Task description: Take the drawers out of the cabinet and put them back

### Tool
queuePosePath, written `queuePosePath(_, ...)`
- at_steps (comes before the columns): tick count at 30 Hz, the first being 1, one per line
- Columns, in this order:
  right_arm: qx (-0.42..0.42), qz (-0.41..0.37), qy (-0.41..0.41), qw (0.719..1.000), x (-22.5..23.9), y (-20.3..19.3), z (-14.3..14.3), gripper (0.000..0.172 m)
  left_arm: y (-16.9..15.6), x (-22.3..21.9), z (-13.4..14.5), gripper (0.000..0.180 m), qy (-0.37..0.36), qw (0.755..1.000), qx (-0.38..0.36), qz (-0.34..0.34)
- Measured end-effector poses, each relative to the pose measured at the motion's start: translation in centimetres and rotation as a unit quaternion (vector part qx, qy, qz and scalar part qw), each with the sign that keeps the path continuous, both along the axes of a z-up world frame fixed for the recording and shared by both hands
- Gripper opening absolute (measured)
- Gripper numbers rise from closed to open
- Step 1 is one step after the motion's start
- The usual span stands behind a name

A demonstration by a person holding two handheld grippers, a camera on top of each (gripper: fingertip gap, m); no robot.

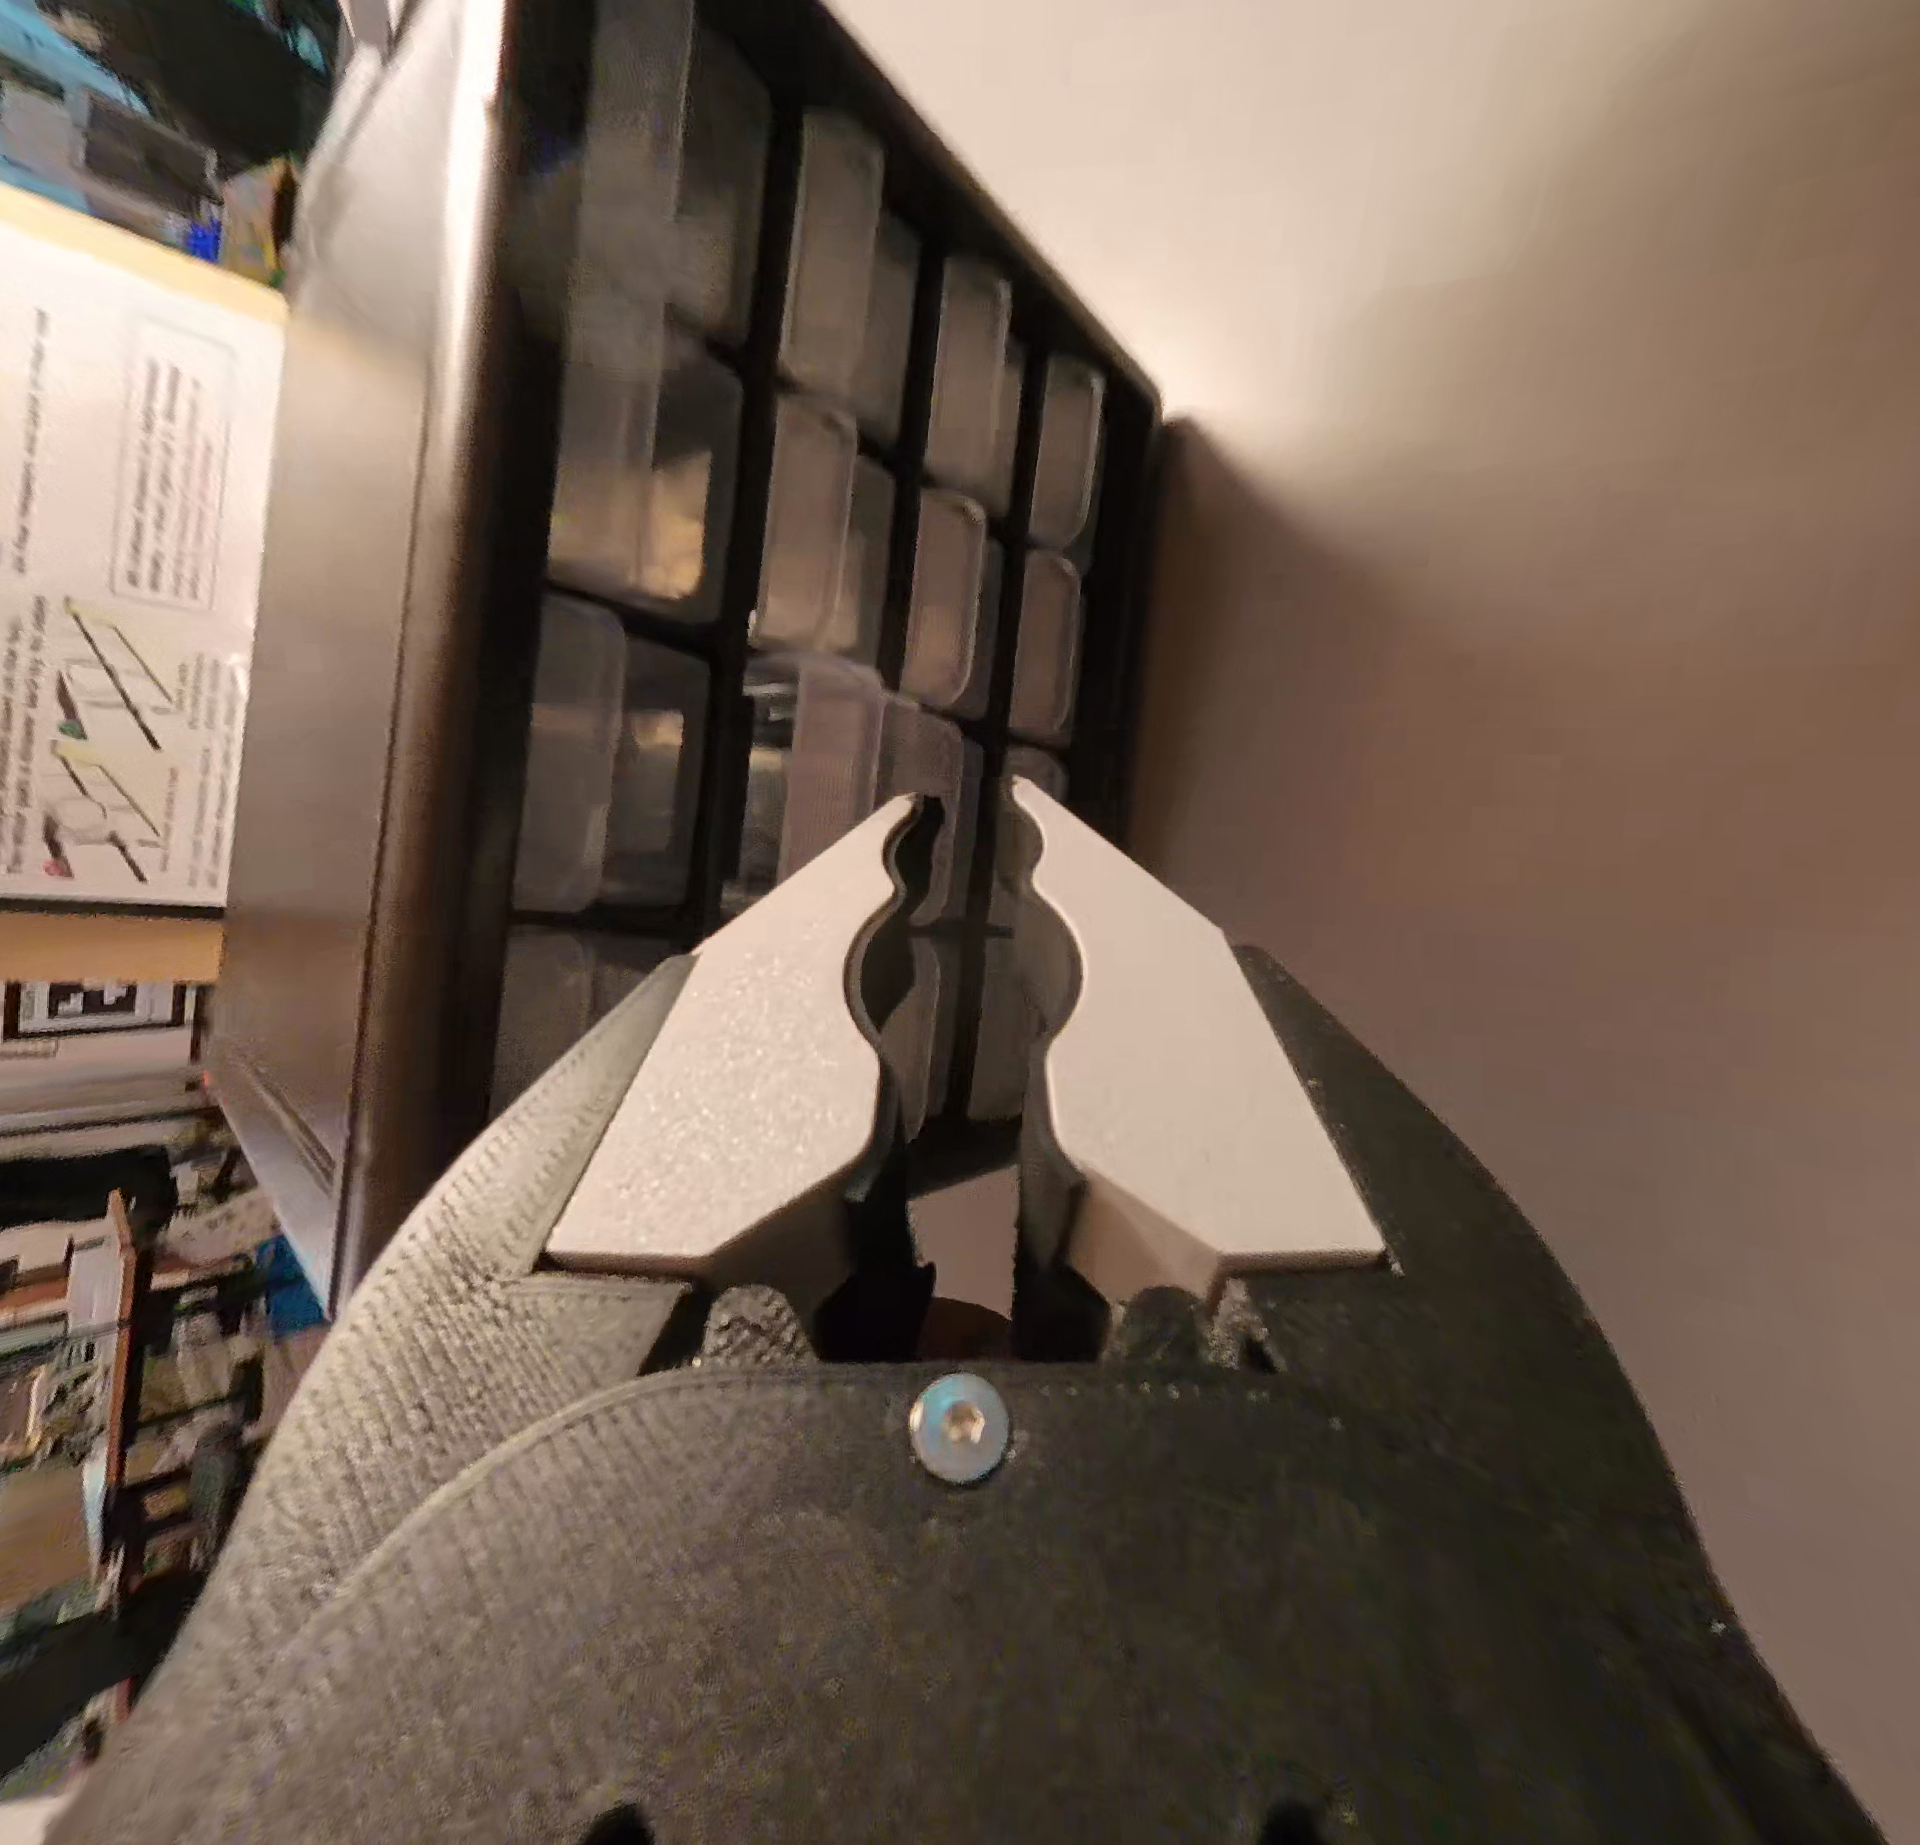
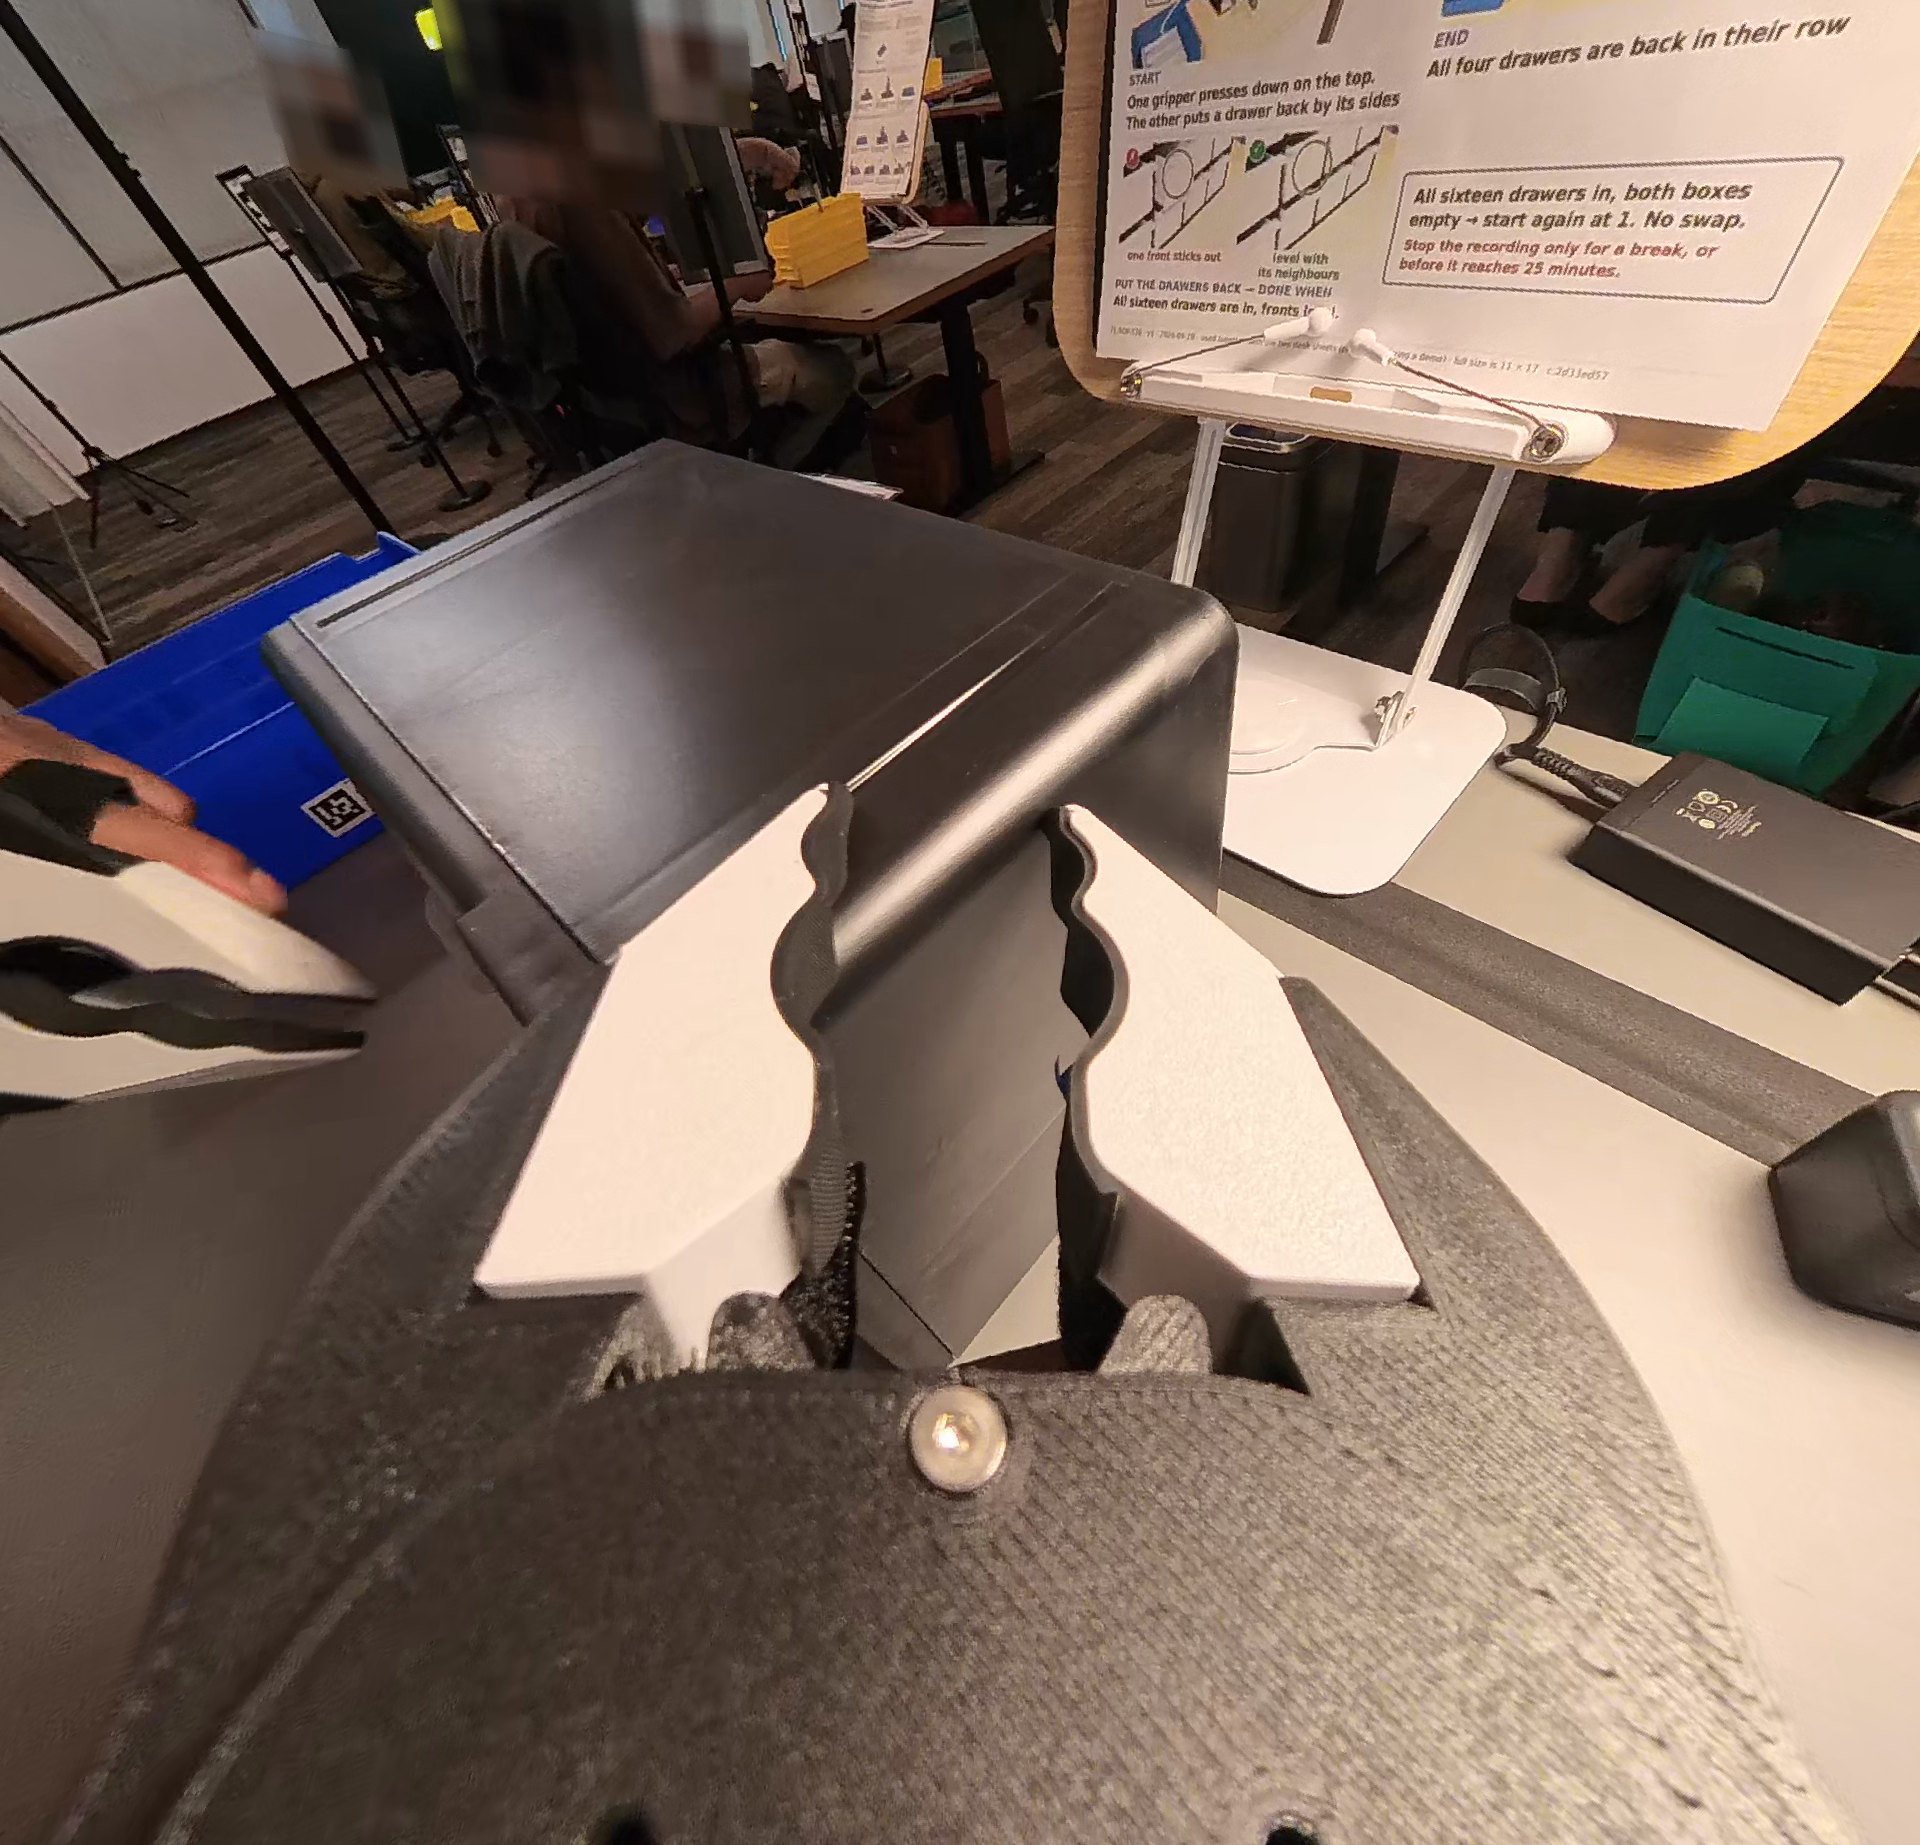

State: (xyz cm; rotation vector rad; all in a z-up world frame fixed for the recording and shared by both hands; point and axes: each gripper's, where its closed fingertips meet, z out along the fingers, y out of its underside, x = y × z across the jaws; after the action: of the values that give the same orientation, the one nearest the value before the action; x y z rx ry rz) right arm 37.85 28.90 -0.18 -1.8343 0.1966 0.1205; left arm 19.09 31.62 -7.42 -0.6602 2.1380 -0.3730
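Drawers sat in the black cabinet on the grey surface. Left tool had nearly closed on one drawer's tab; a shallow pinch could slip off. Right tool, fingers apart, rested over the cabinet's top edge, where a loose brace might let it tip. Beyond stood an instruction board, blue bin and office desks.

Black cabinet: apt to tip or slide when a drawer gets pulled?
Probably slides some: the black cabinet looks like smooth thin plastic, likely light. It's tall and shallow, so tipping forward seems possible. The right tongs at its top corner may counter that.
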Motion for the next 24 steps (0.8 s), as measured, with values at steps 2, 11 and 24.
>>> queuePosePath(2, 0.0, -0.001, -0.001, 1.0, 0.0, 0.0, 0.0, 0.042, 1.6, 1.2, -0.5, 0.009, -0.004, 0.999, 0.006, 0.033)
queuePosePath(11, 0.001, -0.001, -0.001, 1.0, 0.0, 0.0, 0.0, 0.042, 3.2, -1.5, 0.1, 0.031, -0.033, 0.997, -0.022, 0.064)
queuePosePath(24, -0.001, -0.003, -0.005, 1.0, 0.0, 0.0, 0.0, 0.042, 29.8, -20.9, -2.7, 0.058, 0.039, 0.917, -0.079, 0.388)
